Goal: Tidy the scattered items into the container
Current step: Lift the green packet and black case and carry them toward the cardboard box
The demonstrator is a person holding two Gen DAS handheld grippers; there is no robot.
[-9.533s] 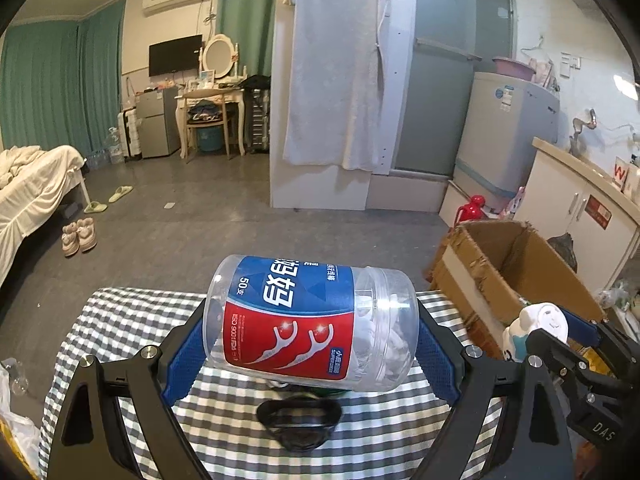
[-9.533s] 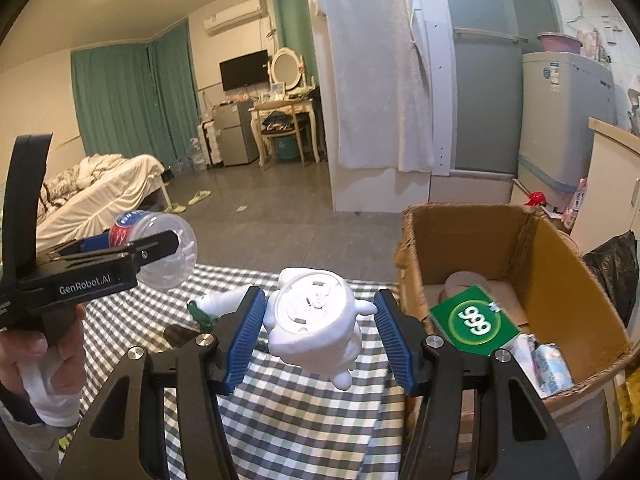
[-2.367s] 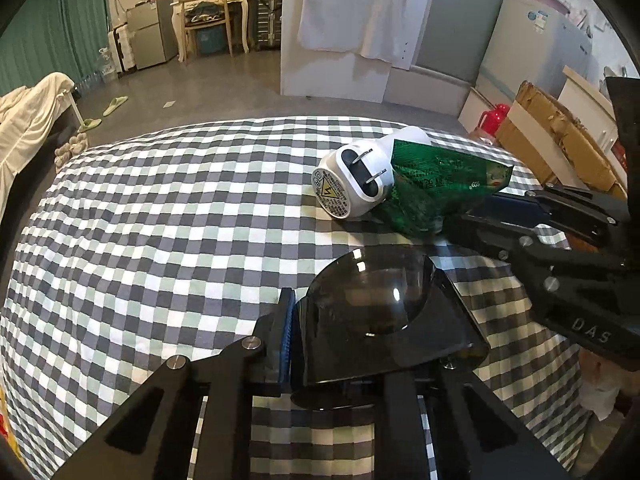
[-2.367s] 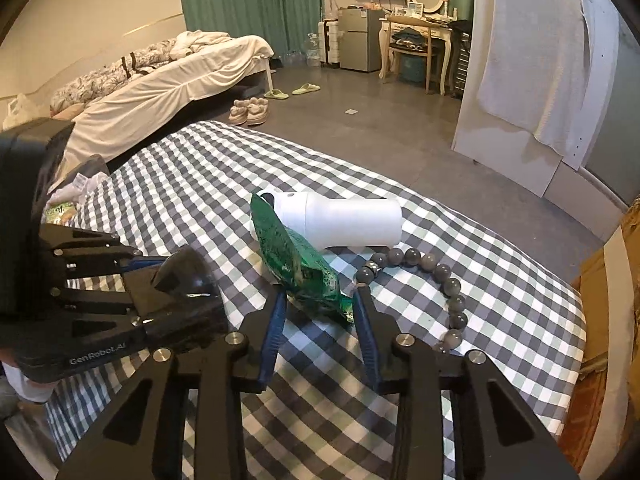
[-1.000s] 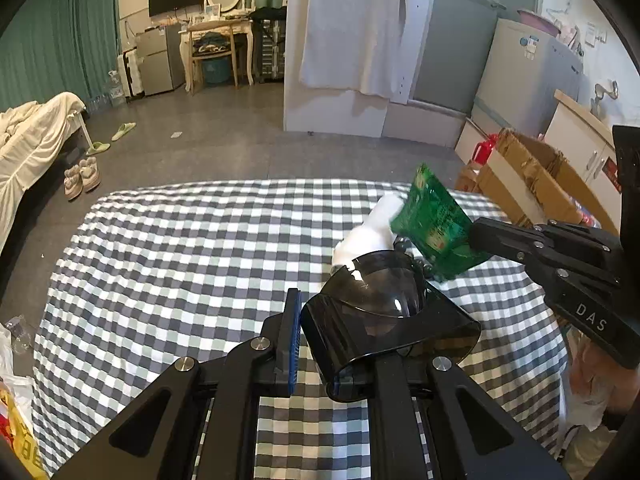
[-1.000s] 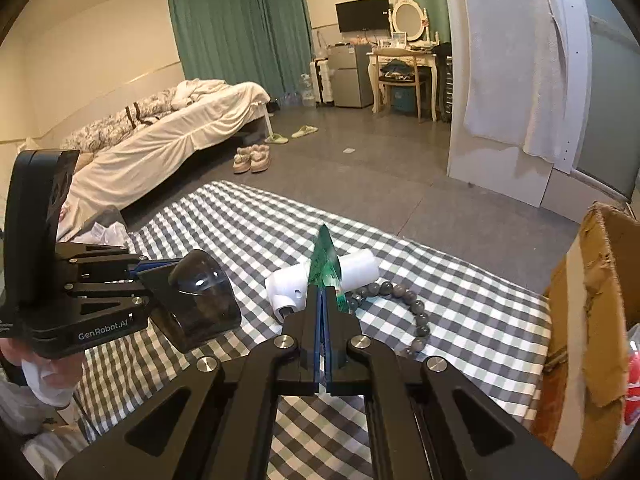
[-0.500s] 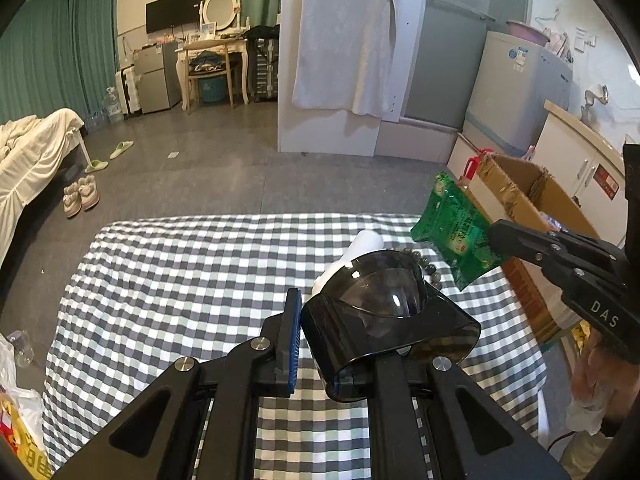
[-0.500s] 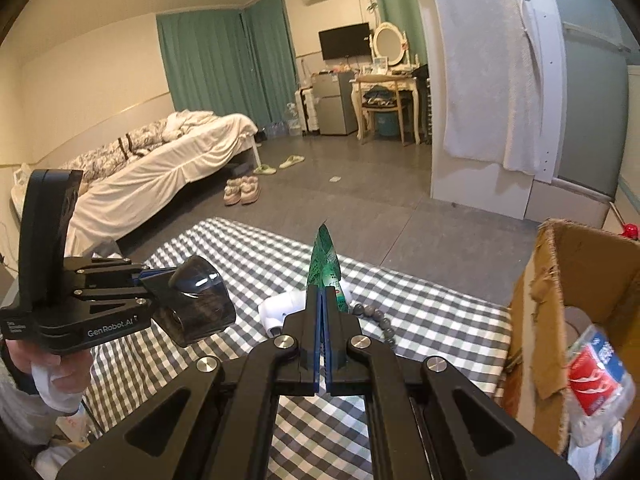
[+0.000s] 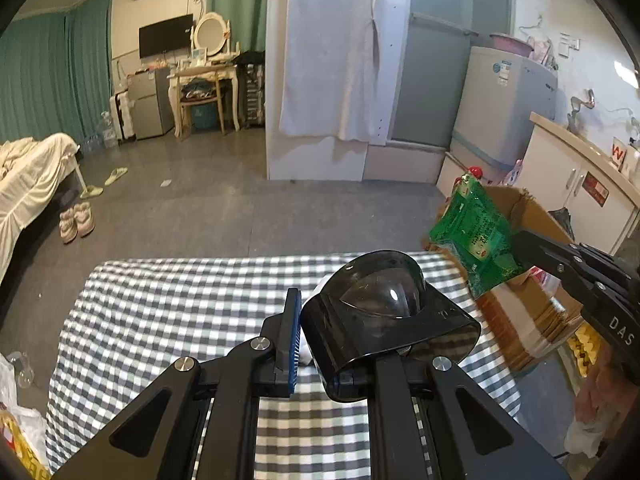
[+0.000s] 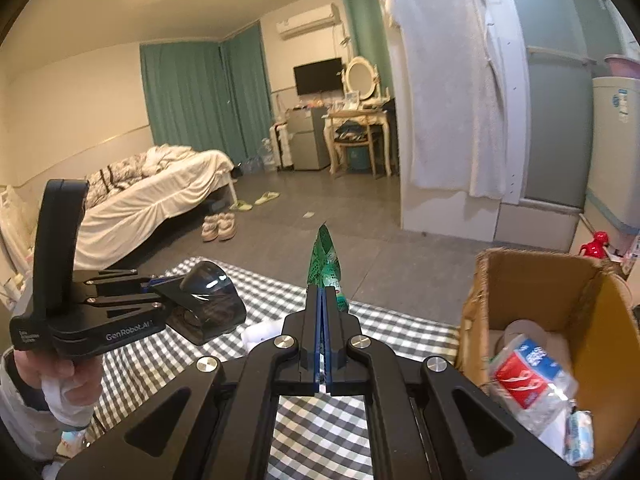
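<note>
My left gripper (image 9: 324,336) is shut on a glossy black plastic case (image 9: 384,312) and holds it above the checked table (image 9: 168,304); it also shows in the right wrist view (image 10: 212,300). My right gripper (image 10: 322,308) is shut on a green foil packet (image 10: 325,264), held edge-on above the table's right end. The packet (image 9: 478,236) shows in the left wrist view in front of the open cardboard box (image 9: 532,216). The box (image 10: 536,280) stands right of the table and holds a dental floss jar (image 10: 528,376). A white cylinder (image 10: 260,330) lies on the table, mostly hidden.
The table's right edge meets the box wall (image 10: 470,312). A bed (image 10: 152,196) stands at the left with shoes (image 10: 218,226) on the floor. A washing machine (image 9: 504,108) and a white cabinet (image 9: 576,196) stand beyond the box. A plastic bag (image 9: 20,432) lies at the lower left.
Both grippers have risen and moved right towards the box with the case and the packet still held. The box and its contents have come further into the right wrist view.
</note>
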